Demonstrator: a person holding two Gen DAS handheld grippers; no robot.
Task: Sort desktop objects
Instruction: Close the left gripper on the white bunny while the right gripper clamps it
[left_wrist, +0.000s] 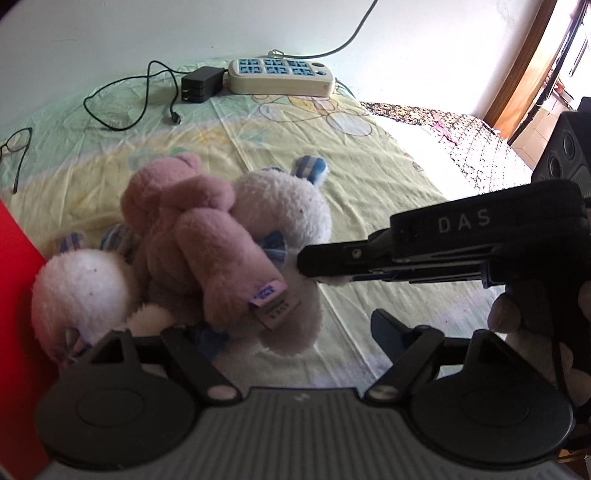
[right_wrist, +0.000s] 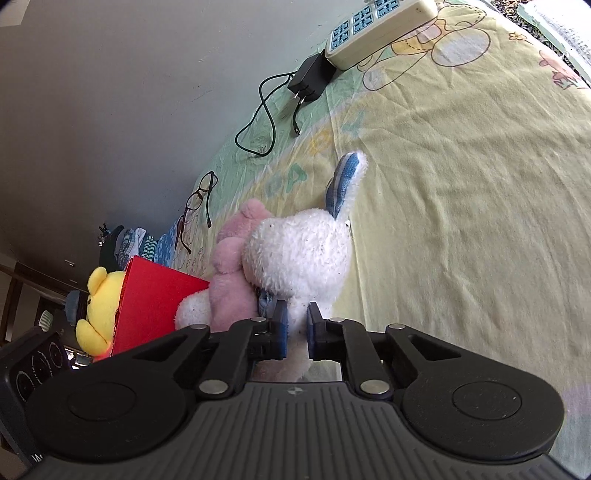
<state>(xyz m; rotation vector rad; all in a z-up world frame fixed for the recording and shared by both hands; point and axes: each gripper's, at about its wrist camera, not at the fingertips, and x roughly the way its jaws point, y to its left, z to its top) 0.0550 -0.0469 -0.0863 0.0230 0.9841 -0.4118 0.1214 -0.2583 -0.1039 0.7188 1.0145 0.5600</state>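
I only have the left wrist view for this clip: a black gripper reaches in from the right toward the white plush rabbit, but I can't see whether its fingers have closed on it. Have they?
Observer: Yes. The right wrist view shows the right gripper pinching white fur low on the white plush rabbit with blue checked ears.
Operator: What is that red thing at my left edge?
Observer: A red box, standing beside the pink plush toy.
Operator: Anything behind it?
Observer: A yellow plush bear, on the box's far side from the rabbit.
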